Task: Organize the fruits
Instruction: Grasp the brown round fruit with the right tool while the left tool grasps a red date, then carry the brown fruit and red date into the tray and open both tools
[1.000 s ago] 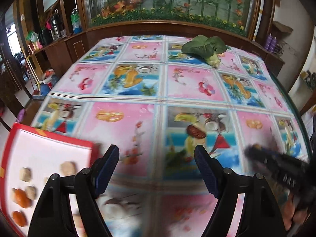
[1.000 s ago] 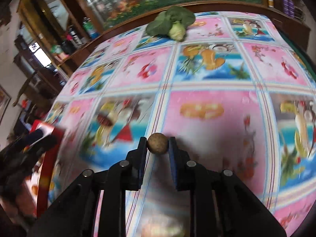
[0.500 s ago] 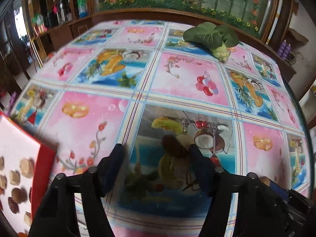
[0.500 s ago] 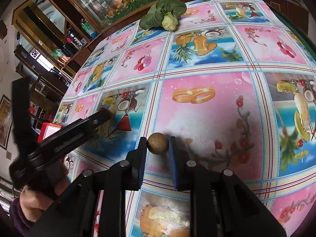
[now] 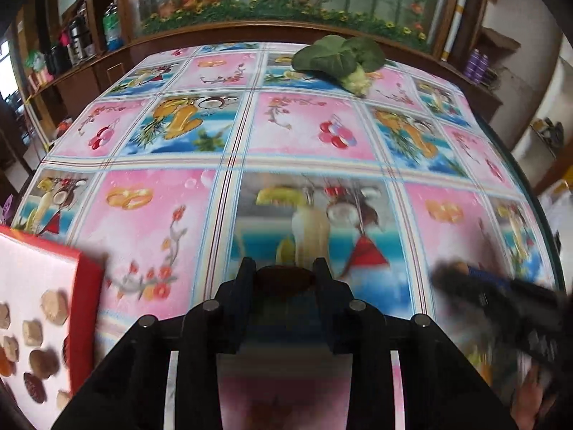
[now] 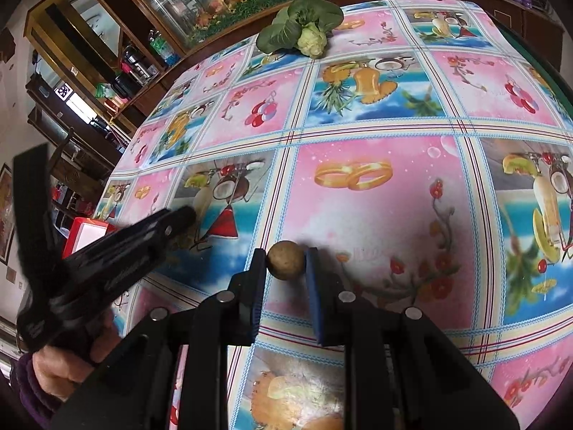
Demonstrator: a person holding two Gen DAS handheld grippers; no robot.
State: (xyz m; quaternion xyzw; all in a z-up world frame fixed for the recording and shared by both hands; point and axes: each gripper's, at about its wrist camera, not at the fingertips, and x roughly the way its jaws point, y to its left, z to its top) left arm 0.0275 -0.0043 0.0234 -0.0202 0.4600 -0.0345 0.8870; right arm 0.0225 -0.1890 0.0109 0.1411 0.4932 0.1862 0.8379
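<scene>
The right gripper [image 6: 285, 263] has its fingers [image 6: 258, 279] closed tight on a small round brown fruit [image 6: 285, 259], held at the tips above the patterned counter [image 6: 376, 208]. The left gripper [image 5: 285, 279] has just been closing its fingers [image 5: 243, 286]; a dark reddish-brown fruit [image 5: 284, 279] sits between them, and the pads appear to press its sides (motion blur softens the edges). To its left lies the red-rimmed tray [image 5: 84, 308] with several small fruits on its white floor. At the counter's far edge lies a leafy green vegetable [image 5: 340, 59].
</scene>
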